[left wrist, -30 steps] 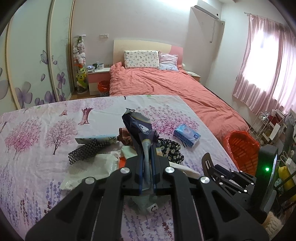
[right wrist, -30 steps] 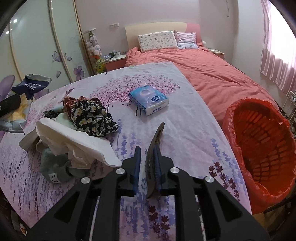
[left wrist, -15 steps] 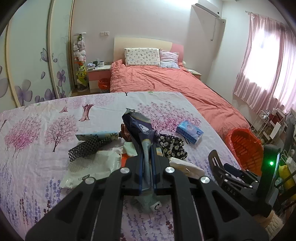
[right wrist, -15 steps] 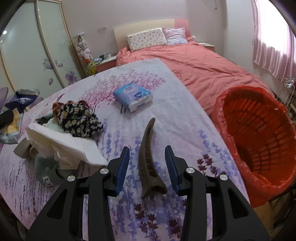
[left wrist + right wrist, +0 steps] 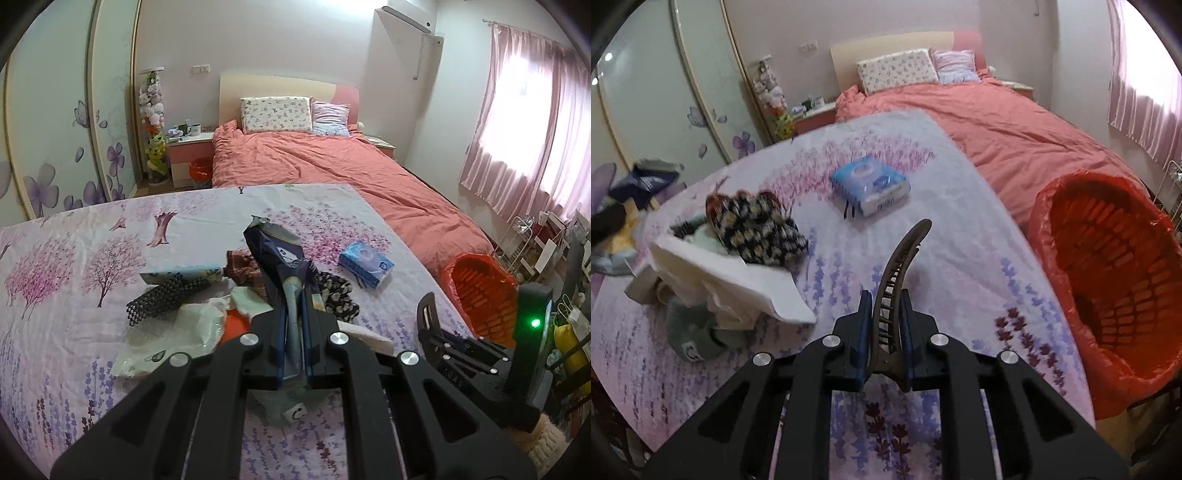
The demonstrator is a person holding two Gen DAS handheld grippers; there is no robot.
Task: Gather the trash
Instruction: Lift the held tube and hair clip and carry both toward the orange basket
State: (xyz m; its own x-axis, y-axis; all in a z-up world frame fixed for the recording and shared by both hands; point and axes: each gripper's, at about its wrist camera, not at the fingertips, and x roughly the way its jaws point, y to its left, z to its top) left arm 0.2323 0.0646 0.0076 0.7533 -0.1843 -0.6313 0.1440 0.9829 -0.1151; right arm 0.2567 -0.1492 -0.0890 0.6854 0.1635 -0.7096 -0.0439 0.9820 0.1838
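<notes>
My left gripper (image 5: 294,325) is shut on a crumpled dark blue wrapper (image 5: 277,258) and holds it above a pile of litter and cloth on the table. My right gripper (image 5: 885,317) is shut on a brown hair claw clip (image 5: 898,266) above the table's front right part. It also shows at the right of the left wrist view (image 5: 428,317). A red-lined trash basket (image 5: 1108,258) stands on the floor right of the table, also in the left wrist view (image 5: 480,288).
On the flowered tablecloth (image 5: 74,258) lie a blue tissue pack (image 5: 871,184), a floral cloth (image 5: 757,225), white paper (image 5: 731,280), a black mesh piece (image 5: 162,299) and a white plastic bag (image 5: 173,336). A coral bed (image 5: 332,166) stands behind.
My right gripper opened half a second ago and has now shut again on the hair clip. The left gripper drew back and up slightly with the wrapper.
</notes>
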